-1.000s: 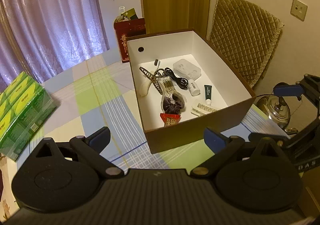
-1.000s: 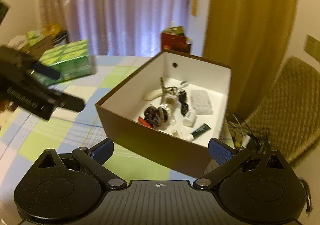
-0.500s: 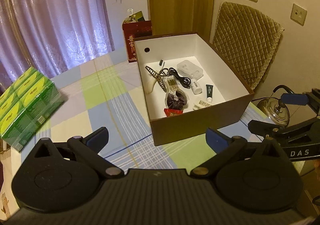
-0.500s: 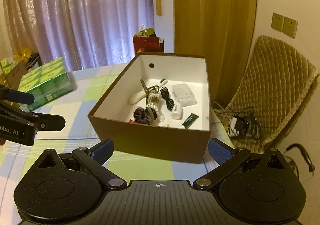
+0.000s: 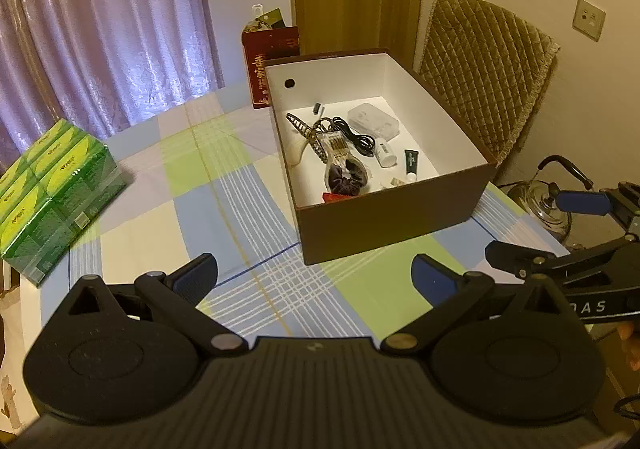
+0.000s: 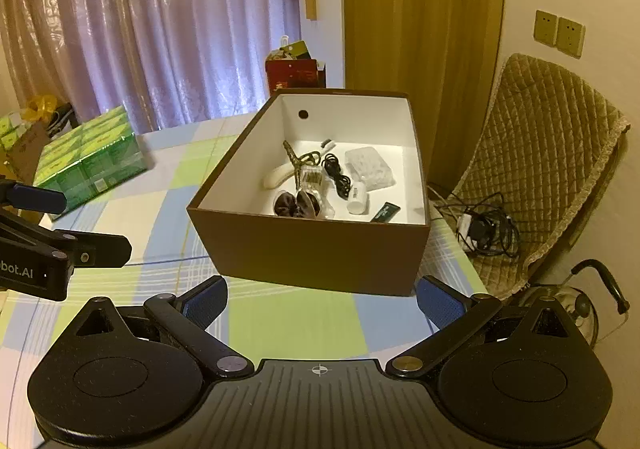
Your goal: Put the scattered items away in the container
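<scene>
Your left tongs (image 5: 314, 275) and right tongs (image 6: 322, 299) hang spread apart, empty, just short of the box (image 5: 384, 221). The small items lie inside it, straight ahead; no loose item shows on the desk (image 5: 224, 209).

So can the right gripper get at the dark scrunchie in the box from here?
Probably yes: the right gripper is open and empty, the box has no lid, and the scrunchie lies near the front wall, uncovered.

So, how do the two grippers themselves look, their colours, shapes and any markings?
Both are matte black. The left gripper and the right gripper each have two round housings, a ribbed middle plate, slim linkage arms with metal pivot pins, and blue textured pads. White lettering shows on their sides: "DAS" on the right one, "bot.AI" on the left.
</scene>
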{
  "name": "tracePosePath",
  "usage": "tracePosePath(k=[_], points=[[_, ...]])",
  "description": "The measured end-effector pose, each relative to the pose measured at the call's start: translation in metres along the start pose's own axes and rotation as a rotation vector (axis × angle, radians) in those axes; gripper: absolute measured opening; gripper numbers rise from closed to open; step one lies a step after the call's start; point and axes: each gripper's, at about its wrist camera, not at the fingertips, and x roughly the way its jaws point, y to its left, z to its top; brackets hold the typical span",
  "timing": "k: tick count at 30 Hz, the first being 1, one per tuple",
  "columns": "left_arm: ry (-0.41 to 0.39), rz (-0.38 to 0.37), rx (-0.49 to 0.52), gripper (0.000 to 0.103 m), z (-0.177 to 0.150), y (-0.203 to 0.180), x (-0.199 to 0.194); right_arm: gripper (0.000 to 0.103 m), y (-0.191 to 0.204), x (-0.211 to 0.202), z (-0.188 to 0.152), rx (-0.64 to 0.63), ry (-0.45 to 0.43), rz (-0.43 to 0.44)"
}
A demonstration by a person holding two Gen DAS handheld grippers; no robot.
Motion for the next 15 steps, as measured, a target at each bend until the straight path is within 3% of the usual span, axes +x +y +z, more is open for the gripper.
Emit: tracePosePath(k=[15], points=[[-0.006,-0.037,0.042,0.102,0.002,-0.011,0.003,0.103,-0.004,-0.010,-0.008,0.015,-0.003,-0.045]])
